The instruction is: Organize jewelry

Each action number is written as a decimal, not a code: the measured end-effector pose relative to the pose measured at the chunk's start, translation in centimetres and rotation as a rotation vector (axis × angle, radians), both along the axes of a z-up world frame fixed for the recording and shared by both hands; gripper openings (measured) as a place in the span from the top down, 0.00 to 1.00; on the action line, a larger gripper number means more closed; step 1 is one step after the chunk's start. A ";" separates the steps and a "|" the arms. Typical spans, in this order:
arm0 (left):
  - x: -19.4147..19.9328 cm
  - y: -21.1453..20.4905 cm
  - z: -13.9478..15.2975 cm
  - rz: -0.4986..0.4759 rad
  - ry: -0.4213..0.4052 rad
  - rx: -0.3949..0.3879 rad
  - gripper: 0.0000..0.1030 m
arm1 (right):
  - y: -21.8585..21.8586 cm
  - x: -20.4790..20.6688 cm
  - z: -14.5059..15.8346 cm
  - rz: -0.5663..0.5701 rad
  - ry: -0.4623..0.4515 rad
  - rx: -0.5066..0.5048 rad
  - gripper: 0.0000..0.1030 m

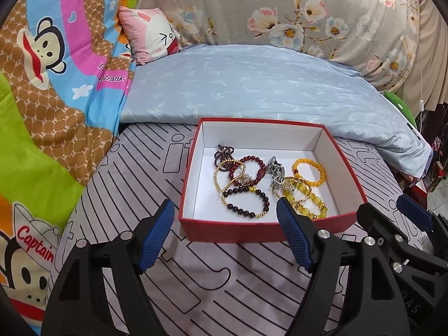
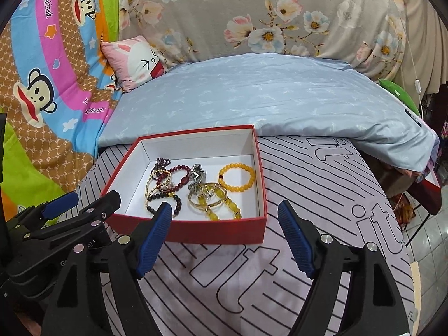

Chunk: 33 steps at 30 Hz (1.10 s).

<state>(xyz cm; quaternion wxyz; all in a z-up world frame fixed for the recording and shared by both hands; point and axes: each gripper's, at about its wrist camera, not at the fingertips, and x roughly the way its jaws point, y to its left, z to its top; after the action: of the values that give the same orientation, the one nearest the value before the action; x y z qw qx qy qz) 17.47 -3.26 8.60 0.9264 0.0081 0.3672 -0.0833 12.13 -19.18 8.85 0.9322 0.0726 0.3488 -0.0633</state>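
A red box [image 1: 238, 229] with a white inside sits on the striped bed sheet; it also shows in the right wrist view [image 2: 212, 231]. Inside lie several bracelets: a dark bead one [image 1: 246, 203], a red bead one [image 1: 252, 169], an orange bead one [image 1: 309, 172] [image 2: 237, 177], a yellow bead one [image 1: 305, 201] [image 2: 221, 204] and a silver piece [image 1: 275, 173] [image 2: 197, 177]. My left gripper [image 1: 224, 218] is open and empty, just before the box's near wall. My right gripper [image 2: 224, 224] is open and empty, before the box's right corner.
A light blue quilt [image 1: 252, 84] lies behind the box, with a floral cover [image 1: 280, 8] beyond. A cartoon monkey blanket [image 1: 50, 84] and a small pink pillow [image 1: 152, 35] are at the left. The bed edge drops off at the right [image 2: 414, 252].
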 end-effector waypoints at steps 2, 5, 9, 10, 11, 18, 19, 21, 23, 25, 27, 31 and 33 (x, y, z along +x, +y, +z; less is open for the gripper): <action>-0.3 0.1 -0.1 0.011 0.003 0.001 0.31 | 0.2 -0.4 0.0 -0.002 0.001 -0.001 0.27; -0.8 0.4 -0.2 0.023 0.005 -0.003 0.31 | 0.4 -1.1 0.0 -0.003 0.004 0.001 0.27; -1.4 0.6 -0.2 0.031 0.003 0.000 0.31 | 0.7 -1.8 -0.3 -0.005 0.006 -0.007 0.27; -1.5 0.6 -0.2 0.031 0.003 0.001 0.31 | 0.7 -1.9 -0.3 -0.006 0.007 -0.006 0.27; -1.6 0.6 -0.3 0.030 0.003 0.002 0.31 | 0.7 -2.0 -0.4 -0.007 0.008 -0.004 0.27; -2.3 0.6 -0.2 0.038 -0.007 0.008 0.31 | 0.8 -2.5 -0.3 -0.008 0.008 -0.013 0.27; -2.4 0.6 -0.1 0.039 -0.011 0.011 0.31 | 0.7 -2.5 -0.3 -0.007 0.007 -0.013 0.27; -2.6 0.6 0.0 0.041 -0.017 0.017 0.31 | 0.8 -2.5 -0.3 -0.008 0.007 -0.012 0.27; -2.7 0.6 0.1 0.041 -0.020 0.019 0.31 | 0.8 -2.6 -0.3 -0.007 0.008 -0.010 0.27; -2.7 0.6 0.1 0.042 -0.021 0.020 0.31 | 0.8 -2.5 -0.3 -0.008 0.008 -0.013 0.27; -2.7 0.6 0.1 0.042 -0.021 0.020 0.31 | 0.8 -2.5 -0.3 -0.008 0.008 -0.014 0.27; -2.7 0.6 0.1 0.043 -0.021 0.021 0.31 | 0.8 -2.5 -0.3 -0.008 0.008 -0.013 0.27; -2.8 0.6 0.1 0.043 -0.021 0.021 0.31 | 0.8 -2.5 -0.3 -0.008 0.007 -0.012 0.27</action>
<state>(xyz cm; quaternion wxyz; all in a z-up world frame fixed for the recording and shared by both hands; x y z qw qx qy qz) 14.65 -2.65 8.75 0.9317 0.0106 0.3583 -0.0595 9.64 -18.39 8.54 0.9311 0.0680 0.3515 -0.0692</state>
